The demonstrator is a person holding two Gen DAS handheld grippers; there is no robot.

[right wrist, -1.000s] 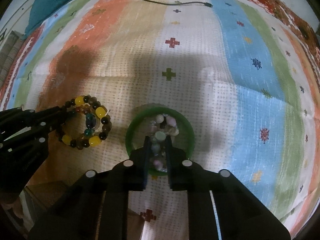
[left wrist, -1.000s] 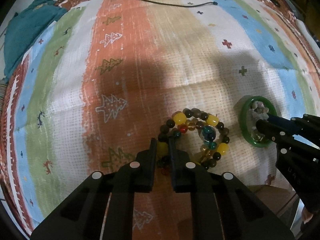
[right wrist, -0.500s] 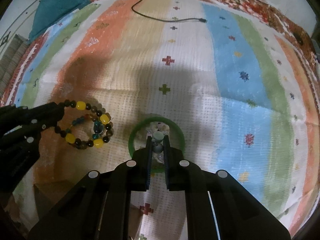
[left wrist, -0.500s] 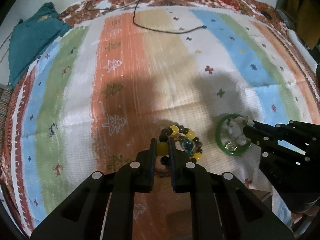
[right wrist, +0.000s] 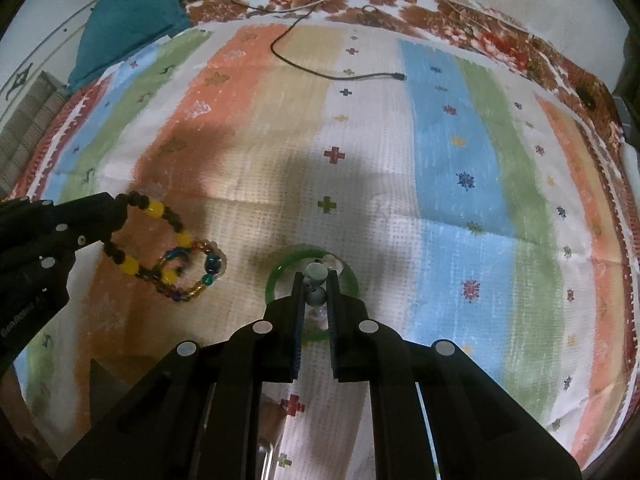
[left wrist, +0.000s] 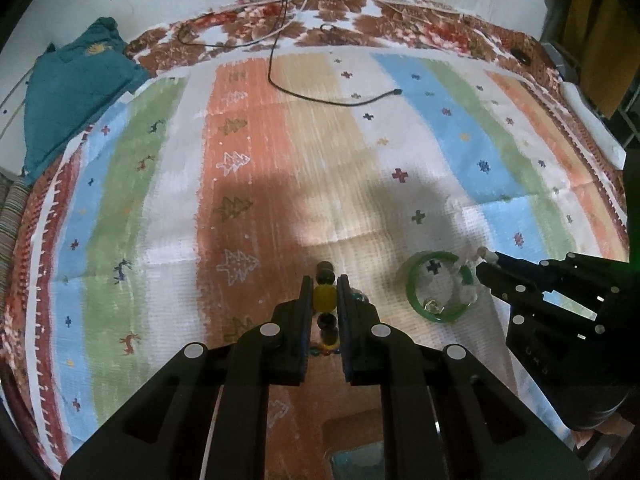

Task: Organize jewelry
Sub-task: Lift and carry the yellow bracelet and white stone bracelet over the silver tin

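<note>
Whereas a second earlier both bracelets had lain flat on the striped woven cloth [left wrist: 400,128], at this moment each hung clear of it in my grippers. My left gripper [left wrist: 325,296] was clamped on a round yellow bead of the beaded bracelet of dark brown and yellow beads [right wrist: 160,236]; the right wrist view showed its loop dangling below the fingers, with a smaller strand of amber and teal glass beads [right wrist: 192,276] tangled through it and lifted along with it. My right gripper [right wrist: 315,280] was closed on a pale grey-green bead of the bracelet of pale, whitish stones [left wrist: 466,280], which threaded through the smooth green bangle [left wrist: 416,280], so that the bangle was carried up too, tilted and hanging beside my fingertips. Compared with the earlier views, the cloth looked farther off and more of its far edge, the black cable [left wrist: 320,96] and the teal garment [left wrist: 76,92] had come into sight, consistent with both hands having risen. I judged the pick-up complete for both pieces and the carry to a storage place next; a box-like edge [left wrist: 352,452] showed below my left fingers, though I could not tell what it was. The tangled strands would probably need separating.
</note>
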